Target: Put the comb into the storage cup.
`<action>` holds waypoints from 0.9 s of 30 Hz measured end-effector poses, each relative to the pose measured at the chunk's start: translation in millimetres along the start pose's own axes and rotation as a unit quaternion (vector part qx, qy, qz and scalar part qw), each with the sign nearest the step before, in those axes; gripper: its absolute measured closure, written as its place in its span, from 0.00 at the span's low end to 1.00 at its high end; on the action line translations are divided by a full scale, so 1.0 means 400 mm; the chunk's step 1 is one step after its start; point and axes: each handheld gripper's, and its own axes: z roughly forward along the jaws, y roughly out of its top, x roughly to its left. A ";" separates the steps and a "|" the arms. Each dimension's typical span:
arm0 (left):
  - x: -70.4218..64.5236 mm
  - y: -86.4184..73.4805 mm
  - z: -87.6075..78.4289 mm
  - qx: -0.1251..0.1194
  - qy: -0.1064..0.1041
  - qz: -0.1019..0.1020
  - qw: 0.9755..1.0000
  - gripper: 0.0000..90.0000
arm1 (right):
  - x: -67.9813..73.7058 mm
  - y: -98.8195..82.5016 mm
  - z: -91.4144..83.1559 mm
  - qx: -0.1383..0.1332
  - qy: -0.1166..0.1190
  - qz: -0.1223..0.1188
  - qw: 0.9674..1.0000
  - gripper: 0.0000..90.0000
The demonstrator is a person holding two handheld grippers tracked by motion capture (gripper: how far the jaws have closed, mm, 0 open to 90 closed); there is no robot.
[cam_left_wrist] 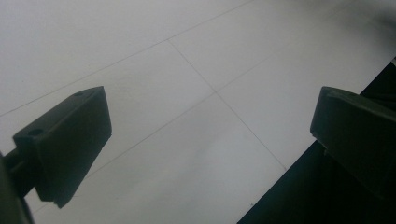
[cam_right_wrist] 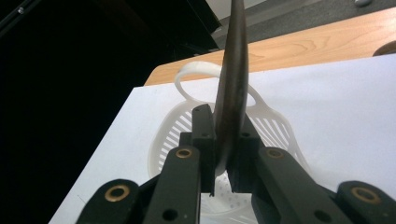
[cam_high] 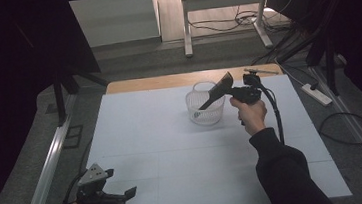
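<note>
basket (cam_right_wrist: 280,126): white slotted plastic | spatula (cam_right_wrist: 232,84): dark, smooth, semi-gloss | tabletop (cam_high: 167,81): wood

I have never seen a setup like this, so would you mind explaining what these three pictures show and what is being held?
No robot here: a person at a table holds a hand-operated two-jaw tool in each hand. The high view looks down from above the person's side. The other two come from cameras riding on each tool, looking along its black jaws.

On the white table surface stands a white slotted basket. The right tool is shut on a dark, flat spatula-like utensil, whose lower end reaches into the basket; in the right gripper view the utensil sits edge-on between the jaws, above the basket. The left tool is open and empty near the table's near-left corner, its jaws spread wide.
</note>
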 end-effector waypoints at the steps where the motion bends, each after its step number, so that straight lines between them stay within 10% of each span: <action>1: 0.000 0.000 0.000 0.000 0.000 0.000 1.000 0.00 | -0.002 -0.001 0.001 0.001 0.000 0.002 1.000 0.93; 27: 0.002 0.000 0.000 0.002 0.000 -0.002 1.000 0.00 | -0.061 -0.023 0.009 0.013 -0.019 0.047 0.999 0.89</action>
